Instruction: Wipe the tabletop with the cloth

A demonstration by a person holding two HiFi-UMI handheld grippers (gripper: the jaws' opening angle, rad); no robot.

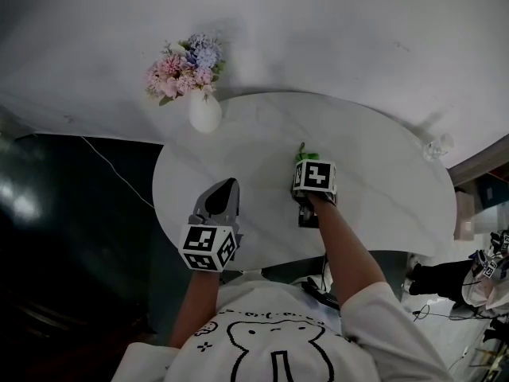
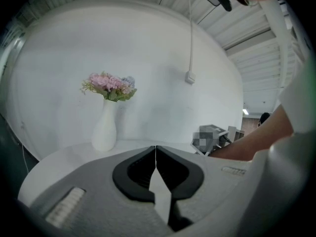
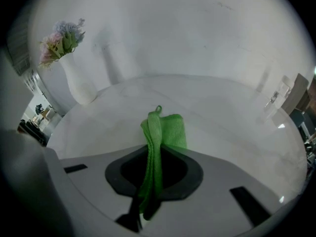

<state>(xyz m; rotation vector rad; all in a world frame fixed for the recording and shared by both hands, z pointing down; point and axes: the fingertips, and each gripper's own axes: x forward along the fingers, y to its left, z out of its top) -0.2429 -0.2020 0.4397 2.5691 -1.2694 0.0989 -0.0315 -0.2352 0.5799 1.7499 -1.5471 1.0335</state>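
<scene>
- The right gripper is clamped on the folded green cloth. A narrow fold is pinched between the jaws and the free end is pushed out ahead of them.
- The cloth is held over the middle of the tabletop, well apart from the vase, on the person's side of it and to its right.
- Only the cloth's front end appears to meet the surface, so the gripper is probably best tipped lower to lay more cloth flat.
- A firm clamp is called for, since the fold could be dragged out by friction.
- Strokes are best steered clear of the vase, which looks easily toppled.
- The left gripper is held with its jaws together on nothing, by the table edge farthest from the vase.
</scene>
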